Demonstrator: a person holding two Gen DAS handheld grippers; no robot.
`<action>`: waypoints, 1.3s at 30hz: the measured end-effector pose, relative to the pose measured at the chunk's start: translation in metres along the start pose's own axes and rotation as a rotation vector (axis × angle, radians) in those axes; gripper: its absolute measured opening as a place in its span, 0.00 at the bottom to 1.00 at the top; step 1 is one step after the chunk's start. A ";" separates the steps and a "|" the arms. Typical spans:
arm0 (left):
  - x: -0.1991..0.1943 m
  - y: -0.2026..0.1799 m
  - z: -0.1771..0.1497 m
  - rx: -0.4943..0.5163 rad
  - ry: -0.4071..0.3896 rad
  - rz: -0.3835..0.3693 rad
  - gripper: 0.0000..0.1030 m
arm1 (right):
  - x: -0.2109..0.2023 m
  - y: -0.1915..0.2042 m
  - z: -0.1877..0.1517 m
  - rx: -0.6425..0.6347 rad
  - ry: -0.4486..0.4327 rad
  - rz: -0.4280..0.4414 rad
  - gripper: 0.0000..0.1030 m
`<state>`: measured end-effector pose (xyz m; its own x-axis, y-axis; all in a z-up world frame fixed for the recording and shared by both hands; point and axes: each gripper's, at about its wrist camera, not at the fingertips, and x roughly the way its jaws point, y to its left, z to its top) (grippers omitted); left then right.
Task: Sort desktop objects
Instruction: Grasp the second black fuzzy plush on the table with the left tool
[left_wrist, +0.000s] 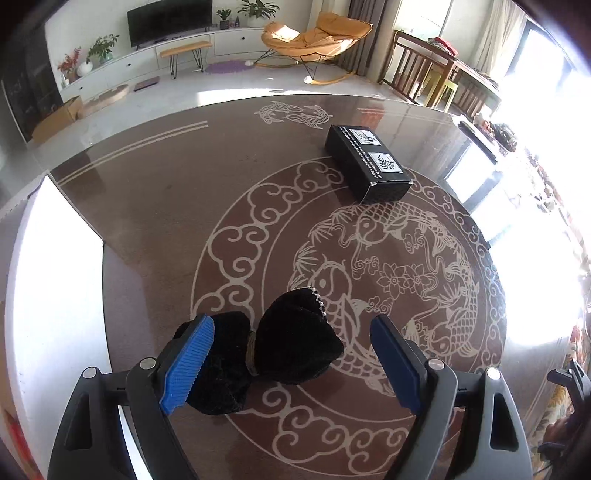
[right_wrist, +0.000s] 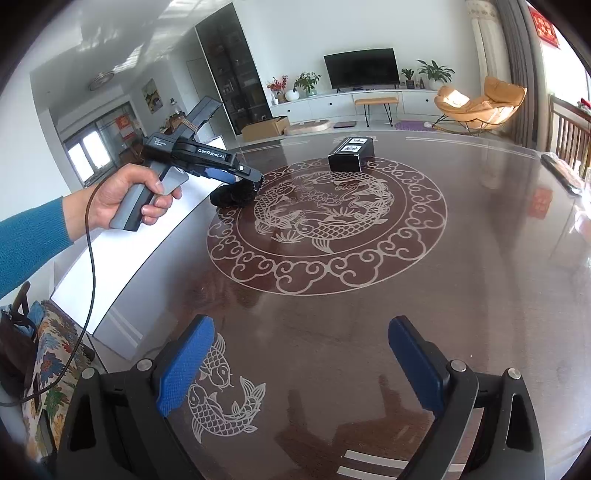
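Note:
A black velvet bow (left_wrist: 273, 350) lies on the brown patterned table (left_wrist: 166, 221), between the blue pads of my left gripper (left_wrist: 291, 345), which stands open around it. The left pad touches or nearly touches the bow; the right pad is clear of it. A black box (left_wrist: 367, 164) with white labels rests farther back on the table. In the right wrist view, a hand holds the left gripper (right_wrist: 255, 184) tilted down over the bow (right_wrist: 231, 195), with the black box (right_wrist: 351, 153) beyond. My right gripper (right_wrist: 301, 354) is open, empty, above bare table.
A white open box (left_wrist: 55, 277) stands at the table's left edge, also seen as the white box (right_wrist: 147, 251) below the hand. A dark flat object (right_wrist: 561, 173) lies at the table's far right edge. Wooden chairs (left_wrist: 417, 70) stand behind the table.

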<state>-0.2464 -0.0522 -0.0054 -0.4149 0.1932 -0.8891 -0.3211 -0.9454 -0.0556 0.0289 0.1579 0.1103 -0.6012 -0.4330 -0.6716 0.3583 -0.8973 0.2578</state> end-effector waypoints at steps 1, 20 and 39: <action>0.002 0.000 0.002 0.017 -0.009 0.051 0.84 | 0.001 -0.001 -0.001 0.012 -0.001 0.005 0.93; -0.009 -0.009 -0.045 -0.036 0.217 -0.112 0.84 | -0.016 0.002 -0.007 0.045 -0.049 0.007 0.93; -0.001 -0.053 -0.077 0.216 0.095 0.005 0.55 | -0.015 0.011 0.009 -0.008 -0.044 0.006 0.93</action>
<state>-0.1636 -0.0229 -0.0368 -0.3385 0.1535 -0.9283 -0.4980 -0.8663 0.0383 0.0348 0.1538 0.1293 -0.6294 -0.4422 -0.6390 0.3678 -0.8939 0.2564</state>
